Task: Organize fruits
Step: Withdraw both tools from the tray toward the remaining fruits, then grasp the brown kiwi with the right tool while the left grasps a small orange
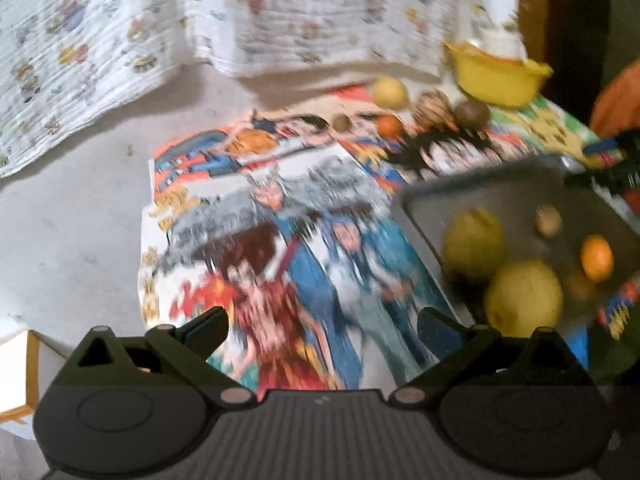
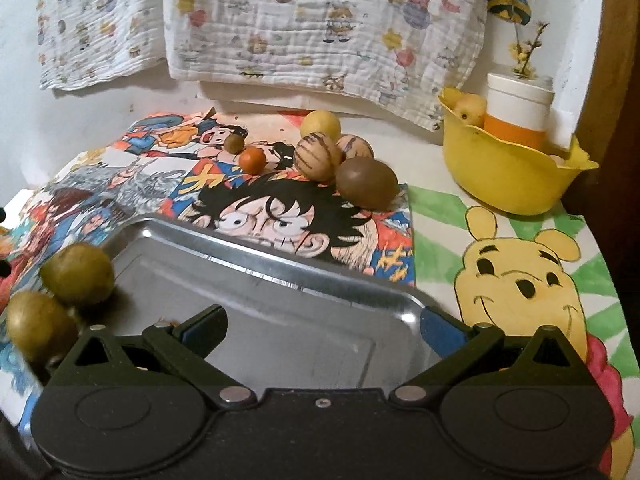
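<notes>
Right gripper (image 2: 322, 330) sits lowest in its own view, jaws spread wide w/ nothing between them, hanging over the near end of the metal tray (image 2: 256, 264). Tray holds 2 green-yellow fruits (image 2: 78, 274) at its left edge in this view; the left wrist view, badly blurred, shows more in there, incl. a small orange one (image 1: 597, 258) and a small brown one, exact count unclear.

Loose fruit cluster lies straight ahead of the right gripper, past the tray's far rim, on the comic-print mat (image 2: 256, 208). Nearest of it is the brown round fruit (image 2: 366, 184), ahead and slightly right of the gap between the fingers. Behind it: 2 striped fruits (image 2: 318, 156) touching each other, a pale yellow ball (image 2: 320, 124), a small orange-red fruit (image 2: 252, 160) and a tiny brown one (image 2: 234, 143) off to the left. All near-round, so no long axis to line up on; approach angle looks free.

Yellow bowl (image 2: 508, 176) sits further right, well apart from the cluster, w/ a yellow fruit inside.

Left gripper (image 1: 322, 334) is also wide open and empty, over the mat w/ the tray off to its right; cluster is far ahead and to its right. My read: right gripper is the nearer 1, so a forward reach over the tray rim to the brown fruit seems likeliest.
</notes>
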`<state>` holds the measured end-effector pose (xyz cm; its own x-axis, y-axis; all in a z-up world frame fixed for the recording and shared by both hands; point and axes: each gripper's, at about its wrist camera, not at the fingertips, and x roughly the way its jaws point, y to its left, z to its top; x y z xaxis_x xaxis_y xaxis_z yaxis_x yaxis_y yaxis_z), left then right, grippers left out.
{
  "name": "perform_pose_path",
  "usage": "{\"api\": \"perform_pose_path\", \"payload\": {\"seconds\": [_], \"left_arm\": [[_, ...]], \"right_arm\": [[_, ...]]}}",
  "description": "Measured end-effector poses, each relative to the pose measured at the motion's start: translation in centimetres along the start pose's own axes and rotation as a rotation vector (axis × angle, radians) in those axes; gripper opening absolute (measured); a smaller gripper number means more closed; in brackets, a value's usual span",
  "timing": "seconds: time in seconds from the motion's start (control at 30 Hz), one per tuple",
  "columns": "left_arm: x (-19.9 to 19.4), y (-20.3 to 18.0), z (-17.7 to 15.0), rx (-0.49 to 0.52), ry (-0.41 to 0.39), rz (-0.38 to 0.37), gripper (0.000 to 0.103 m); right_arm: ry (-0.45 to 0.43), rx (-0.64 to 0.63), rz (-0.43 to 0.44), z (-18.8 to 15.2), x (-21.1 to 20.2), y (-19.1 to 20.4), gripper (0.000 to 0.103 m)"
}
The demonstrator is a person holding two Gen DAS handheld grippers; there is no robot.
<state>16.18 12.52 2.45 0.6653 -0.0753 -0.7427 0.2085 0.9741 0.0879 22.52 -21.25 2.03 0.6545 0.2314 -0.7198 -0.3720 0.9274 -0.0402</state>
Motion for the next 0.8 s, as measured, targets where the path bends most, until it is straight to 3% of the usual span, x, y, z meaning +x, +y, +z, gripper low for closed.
{"api": "perform_pose_path", "payload": {"seconds": [0.27,0.57,0.8], "left_arm": [[5.7,1.0,5.2,-0.044,-0.053,-0.002,0.102],[11.4,-0.6,10.5,-0.065,-0.156,-0.147,0.102],[15.6,-3.1,13.3,0.007,-0.149,-0.2,0.102]], "right_arm": [[-0.003,-0.064,0.01,3.7,3.2,0.4,0.102],[-0.05,-0.108,0.007,7.1,7.1,0.0,0.102],[-0.009,-0.099,-0.024,8.3,11.1,-1.2,0.102]]}}
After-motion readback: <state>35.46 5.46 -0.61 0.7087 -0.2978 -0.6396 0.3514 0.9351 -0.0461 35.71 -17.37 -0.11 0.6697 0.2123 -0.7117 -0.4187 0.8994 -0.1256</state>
